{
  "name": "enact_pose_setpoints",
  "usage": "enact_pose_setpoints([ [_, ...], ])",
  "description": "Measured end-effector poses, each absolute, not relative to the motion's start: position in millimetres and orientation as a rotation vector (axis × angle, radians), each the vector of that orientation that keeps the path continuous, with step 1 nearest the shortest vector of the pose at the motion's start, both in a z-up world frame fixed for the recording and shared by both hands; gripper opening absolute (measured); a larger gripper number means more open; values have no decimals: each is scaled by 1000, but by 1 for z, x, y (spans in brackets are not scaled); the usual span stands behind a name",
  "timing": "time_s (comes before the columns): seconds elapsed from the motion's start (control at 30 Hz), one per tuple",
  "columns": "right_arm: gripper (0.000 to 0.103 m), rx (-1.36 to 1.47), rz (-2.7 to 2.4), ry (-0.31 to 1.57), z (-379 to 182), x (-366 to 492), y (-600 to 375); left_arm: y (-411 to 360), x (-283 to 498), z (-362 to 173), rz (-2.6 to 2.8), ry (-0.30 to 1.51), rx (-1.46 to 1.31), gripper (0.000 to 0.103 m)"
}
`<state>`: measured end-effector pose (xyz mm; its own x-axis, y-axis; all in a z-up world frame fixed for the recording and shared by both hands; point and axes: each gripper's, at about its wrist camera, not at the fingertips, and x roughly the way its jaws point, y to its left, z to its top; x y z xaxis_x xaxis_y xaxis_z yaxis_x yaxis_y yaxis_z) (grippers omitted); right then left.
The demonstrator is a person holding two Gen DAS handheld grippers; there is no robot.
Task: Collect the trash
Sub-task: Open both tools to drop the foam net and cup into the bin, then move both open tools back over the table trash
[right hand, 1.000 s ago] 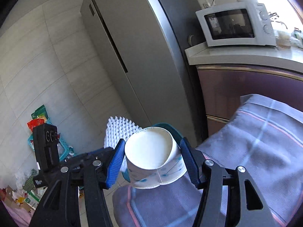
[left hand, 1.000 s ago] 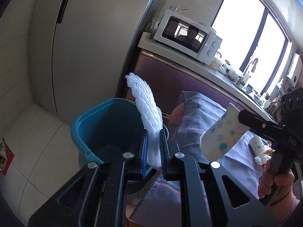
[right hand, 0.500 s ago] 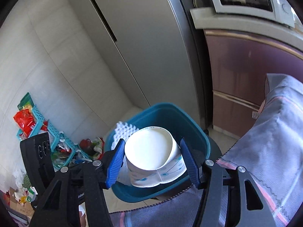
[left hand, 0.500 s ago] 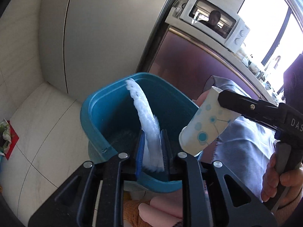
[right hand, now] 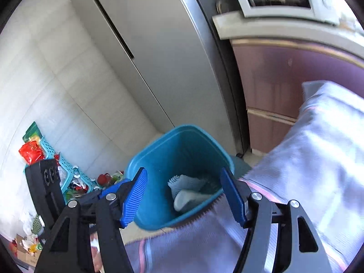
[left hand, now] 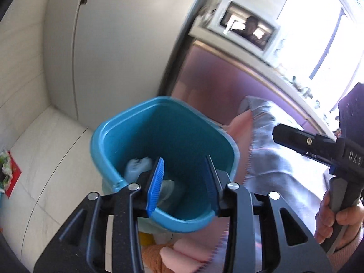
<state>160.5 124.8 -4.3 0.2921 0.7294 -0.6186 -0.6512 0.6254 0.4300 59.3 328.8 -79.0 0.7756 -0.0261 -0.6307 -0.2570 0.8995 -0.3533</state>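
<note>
Two grippers over the teal plastic bin [left hand: 163, 136], each poised above its mouth so released trash falls inside. Left gripper [left hand: 184, 182]: jaws apart, just been opening, nothing between; white ribbed foam sheet [right hand: 188, 182], clamped earlier, lies below in the bin. Right gripper [right hand: 184, 195]: jaws apart, just opening wider, empty; spotted paper cup [right hand: 184, 199] dropped beside the foam.

Your left gripper [left hand: 184, 182], jaws just opened and empty, hangs over the blue bin [left hand: 127, 122]; pale trash [left hand: 138, 167] lies inside.

Both hand-held grippers, left [left hand: 184, 182] and right [right hand: 184, 199], just opened, empty.
</note>
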Motion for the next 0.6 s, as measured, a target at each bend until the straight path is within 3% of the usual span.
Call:
enact_pose_setpoints([
  [0.13, 68, 102, 906, 799, 12, 138, 75, 296, 53, -53, 27, 619, -395, 49],
  [0.37, 69, 123, 767, 672, 34, 95, -32, 206, 53, -23, -220, 591, -272, 57],
  [0.6, 69, 198, 525, 631, 29, 63, -134, 110, 72, -18, -447, 637, -186, 59],
])
